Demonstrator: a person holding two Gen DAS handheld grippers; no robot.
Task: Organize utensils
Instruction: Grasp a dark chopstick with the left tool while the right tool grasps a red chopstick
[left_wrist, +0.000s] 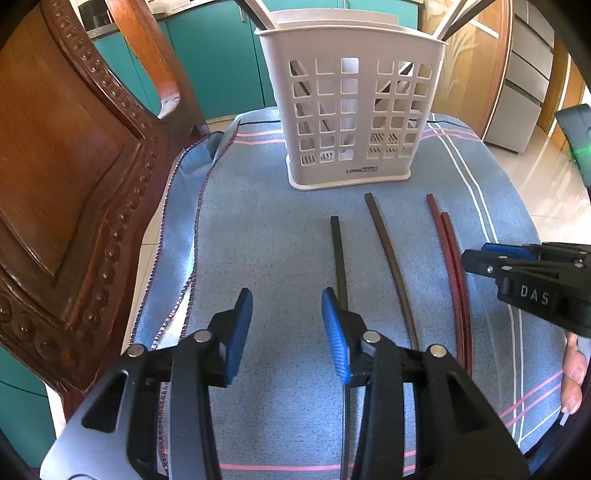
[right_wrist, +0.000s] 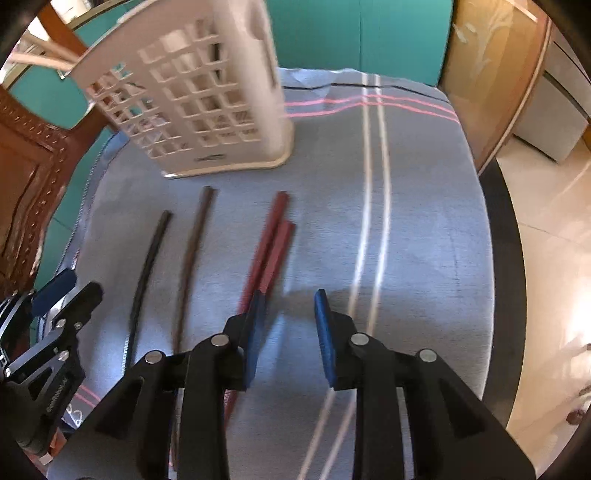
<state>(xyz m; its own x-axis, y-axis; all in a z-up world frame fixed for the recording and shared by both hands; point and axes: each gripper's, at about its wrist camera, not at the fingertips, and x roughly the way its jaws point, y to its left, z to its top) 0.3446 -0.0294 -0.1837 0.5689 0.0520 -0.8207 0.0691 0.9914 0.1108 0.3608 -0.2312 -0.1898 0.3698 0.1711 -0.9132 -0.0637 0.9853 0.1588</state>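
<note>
Blue ribbed pads face each other on the left gripper (left_wrist: 286, 317), parted with only cloth between them; it grasps nothing. Its right finger sits just beside the near end of the black chopstick (left_wrist: 338, 254), which lies flat on the blue cloth (left_wrist: 258, 229). To the right lies a dark brown chopstick (left_wrist: 388, 258), then two red chopsticks (left_wrist: 448, 258) side by side and touching. The right gripper (right_wrist: 290, 314) hangs over these, its pads also apart and empty, its left finger right at the red pair's edge; that view is blurred. Beyond all four sticks, the white perforated utensil holder (left_wrist: 351, 118) stands upright on the cloth, with pale handles poking out of its top. A carved wooden chair (left_wrist: 74, 184) stands at the left.
</note>
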